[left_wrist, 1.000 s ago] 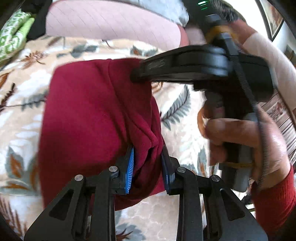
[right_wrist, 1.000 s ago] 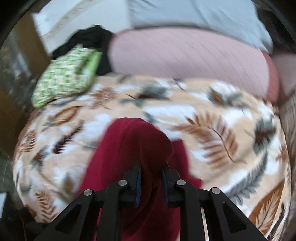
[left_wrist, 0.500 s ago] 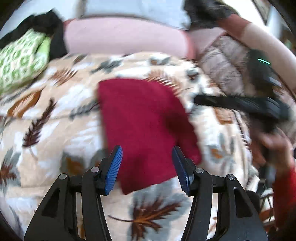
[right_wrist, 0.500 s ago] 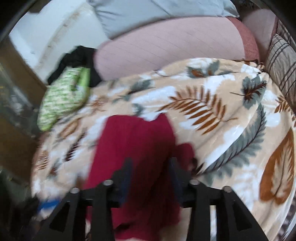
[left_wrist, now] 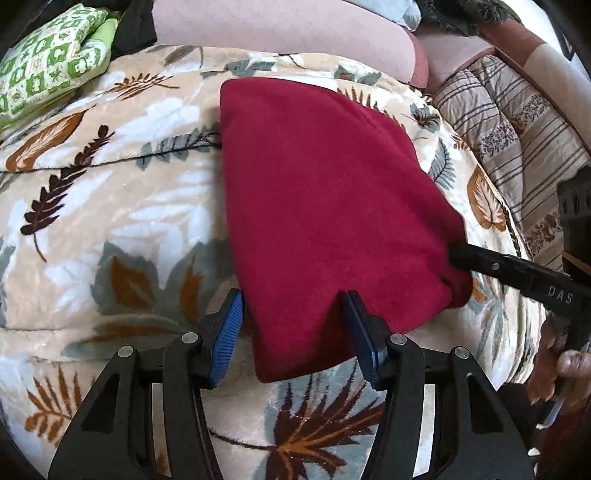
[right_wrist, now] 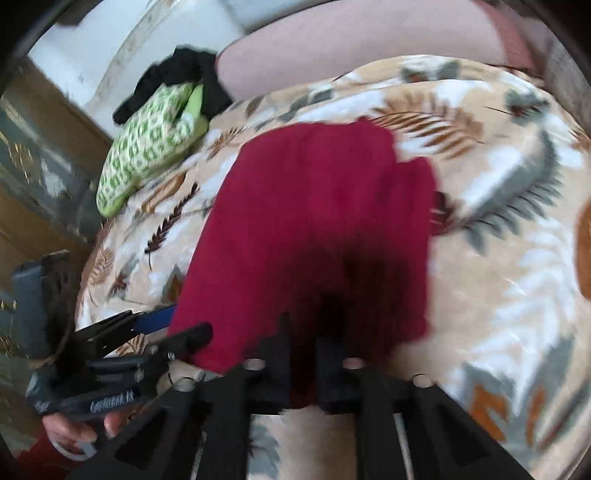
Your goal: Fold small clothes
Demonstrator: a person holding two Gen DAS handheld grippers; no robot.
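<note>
A dark red garment [left_wrist: 325, 206] lies folded flat on the leaf-print blanket [left_wrist: 110, 221]. My left gripper [left_wrist: 293, 332] is open, its blue pads astride the garment's near edge without pinching it. In the left wrist view the right gripper's fingers [left_wrist: 480, 258] touch the garment's right corner. In the blurred right wrist view the garment [right_wrist: 314, 229] lies ahead and my right gripper [right_wrist: 301, 339] has its fingers close together on the near red edge. The left gripper [right_wrist: 147, 325] shows at the lower left there.
A folded green-and-white patterned cloth [left_wrist: 48, 62] and a black garment [right_wrist: 177, 74] lie at the blanket's far left. A pink cushion [left_wrist: 277, 26] runs along the back. A striped quilt [left_wrist: 517, 122] lies to the right.
The garment was lifted in both grippers a second ago; it now lies flat and folded. My left gripper opened and let go. The right gripper opened, then closed in on the near edge.
</note>
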